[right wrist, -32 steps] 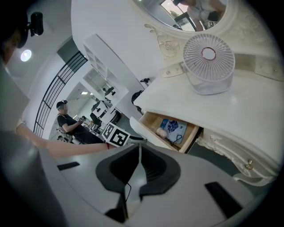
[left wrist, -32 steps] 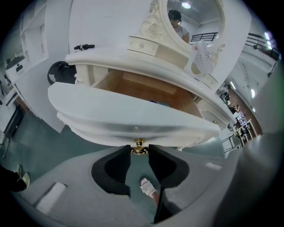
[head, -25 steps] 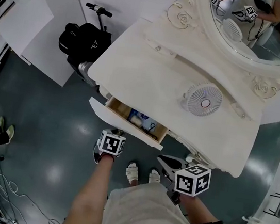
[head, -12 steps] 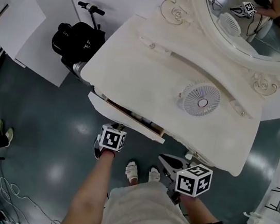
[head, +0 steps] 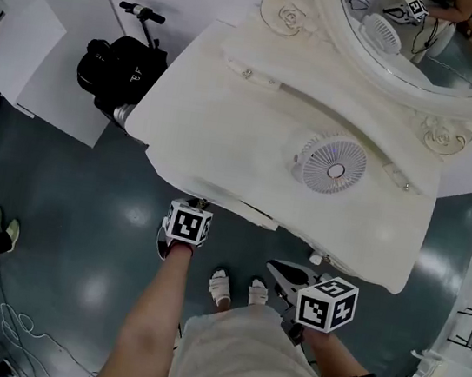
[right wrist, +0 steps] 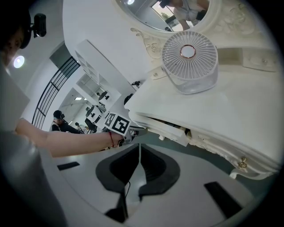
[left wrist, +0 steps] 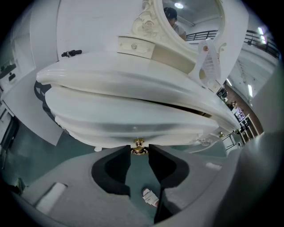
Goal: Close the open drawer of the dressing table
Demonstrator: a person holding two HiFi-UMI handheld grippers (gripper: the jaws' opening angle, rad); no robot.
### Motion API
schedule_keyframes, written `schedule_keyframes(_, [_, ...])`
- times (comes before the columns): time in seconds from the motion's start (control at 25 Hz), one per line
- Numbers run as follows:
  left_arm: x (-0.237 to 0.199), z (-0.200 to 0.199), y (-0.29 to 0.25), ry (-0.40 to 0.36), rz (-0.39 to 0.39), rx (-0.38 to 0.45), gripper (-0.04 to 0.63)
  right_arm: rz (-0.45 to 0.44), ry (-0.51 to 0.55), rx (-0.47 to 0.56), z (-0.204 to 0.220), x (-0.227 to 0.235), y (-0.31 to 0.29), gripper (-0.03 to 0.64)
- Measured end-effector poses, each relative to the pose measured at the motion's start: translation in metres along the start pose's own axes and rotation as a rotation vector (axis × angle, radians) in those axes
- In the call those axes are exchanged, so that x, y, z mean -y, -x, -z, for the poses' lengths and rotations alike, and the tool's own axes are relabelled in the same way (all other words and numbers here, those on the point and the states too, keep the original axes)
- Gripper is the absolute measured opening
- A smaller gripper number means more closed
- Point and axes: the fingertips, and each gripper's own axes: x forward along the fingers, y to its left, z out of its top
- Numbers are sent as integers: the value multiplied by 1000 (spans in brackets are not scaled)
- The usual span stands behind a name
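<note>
The cream dressing table (head: 253, 133) fills the upper middle of the head view. Its drawer (head: 235, 204) is pushed almost fully in; only a narrow lip of the front shows under the tabletop edge. My left gripper (head: 193, 210) is at the drawer front. In the left gripper view its jaws (left wrist: 139, 150) are closed on the small brass drawer knob (left wrist: 139, 142). A thin dark gap remains above the drawer front (left wrist: 133, 128). My right gripper (head: 272, 269) hangs in front of the table's right half, touching nothing. Its jaws (right wrist: 140, 145) are shut and empty, and the drawer corner (right wrist: 171, 129) juts out slightly.
A small white fan (head: 332, 162) stands on the tabletop below the oval mirror (head: 416, 39). A black bag with a scooter handle (head: 117, 73) and white panels (head: 29, 47) sit left of the table. Cables (head: 13, 326) lie on the floor; another person's feet (head: 4, 226) are far left.
The drawer has slid from well open, with its contents showing, to nearly flush. My left gripper went in toward the table with the knob. The right gripper has barely moved.
</note>
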Motion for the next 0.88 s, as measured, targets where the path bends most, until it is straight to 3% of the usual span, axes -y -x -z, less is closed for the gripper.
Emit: schedule_keyframes(0.88, [3,-43,-20,-69,-3,29,132,39,-29,7,2,18,11,18])
